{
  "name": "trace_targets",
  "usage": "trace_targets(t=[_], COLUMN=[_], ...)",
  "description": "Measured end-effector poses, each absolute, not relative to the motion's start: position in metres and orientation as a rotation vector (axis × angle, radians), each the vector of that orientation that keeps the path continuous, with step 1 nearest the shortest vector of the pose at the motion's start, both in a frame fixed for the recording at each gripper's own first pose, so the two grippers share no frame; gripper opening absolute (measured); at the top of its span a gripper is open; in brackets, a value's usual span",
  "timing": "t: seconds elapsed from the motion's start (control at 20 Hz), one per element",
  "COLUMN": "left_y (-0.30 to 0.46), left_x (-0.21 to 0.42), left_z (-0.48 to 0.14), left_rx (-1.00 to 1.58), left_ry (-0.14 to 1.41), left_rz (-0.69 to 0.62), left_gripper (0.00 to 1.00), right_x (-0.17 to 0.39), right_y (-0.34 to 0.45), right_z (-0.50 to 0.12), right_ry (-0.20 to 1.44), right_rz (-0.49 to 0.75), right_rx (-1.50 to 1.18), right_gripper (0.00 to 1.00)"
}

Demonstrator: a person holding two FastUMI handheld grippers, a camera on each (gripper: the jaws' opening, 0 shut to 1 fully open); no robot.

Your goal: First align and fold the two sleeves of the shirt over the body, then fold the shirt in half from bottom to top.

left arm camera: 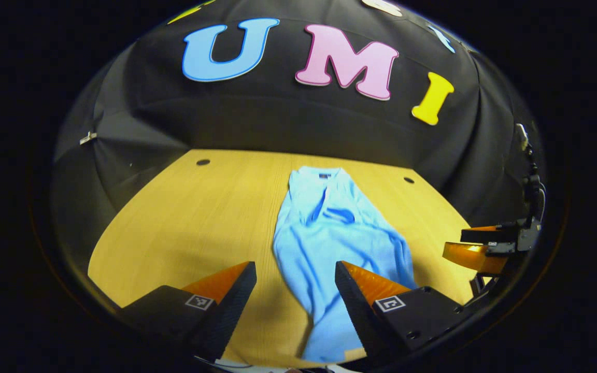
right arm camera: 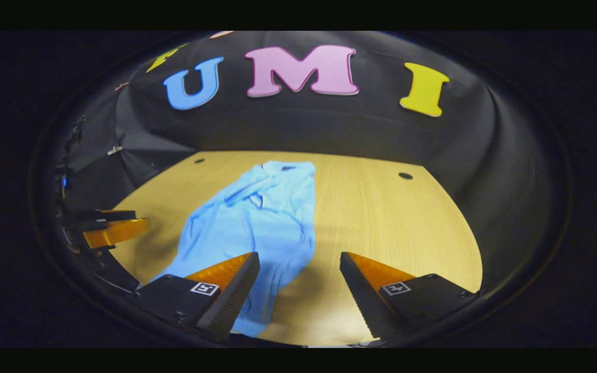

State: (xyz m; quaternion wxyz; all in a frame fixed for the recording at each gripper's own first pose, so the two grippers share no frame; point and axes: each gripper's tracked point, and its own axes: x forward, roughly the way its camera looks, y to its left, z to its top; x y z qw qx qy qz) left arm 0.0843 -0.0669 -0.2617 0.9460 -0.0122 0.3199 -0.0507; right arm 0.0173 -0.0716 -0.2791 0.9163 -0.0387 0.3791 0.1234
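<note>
At the middle of the pale wooden surface (left arm camera: 184, 223) the light blue fabric shirt (left arm camera: 329, 233) lies narrow, collar at twelve o'clock, sleeves seemingly folded in. Left tool (left arm camera: 294, 290) and right tool (right arm camera: 298, 282) hover released; both should pinch the hem's corners evenly. No containers here.
</note>
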Motion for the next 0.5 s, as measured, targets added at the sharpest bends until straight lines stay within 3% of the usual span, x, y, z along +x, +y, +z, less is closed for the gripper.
trace_targets(t=[0.3,0.35,0.4,0.5], left_y=[-0.089,-0.094,-0.101,-0.106], left_x=[0.013,0.011,0.010,0.015], left_z=[-0.310,-0.315,-0.322,-0.332], left_rx=[-0.023,-0.022,-0.020,-0.015], left_ry=[0.763,0.775,0.788,0.808], left_rz=[-0.163,-0.176,-0.188,-0.189], left_gripper=[0.97,0.92,0.97,0.97], right_x=[-0.063,-0.069,-0.072,-0.075], right_y=[-0.050,-0.046,-0.042,-0.039], right_z=[-0.331,-0.336,-0.343,-0.354], right_ry=[0.953,0.961,0.970,0.990], right_rz=[0.254,0.253,0.252,0.244], right_rx=[0.035,0.050,0.061,0.055], right_gripper=[0.98,0.98,0.92,0.99])
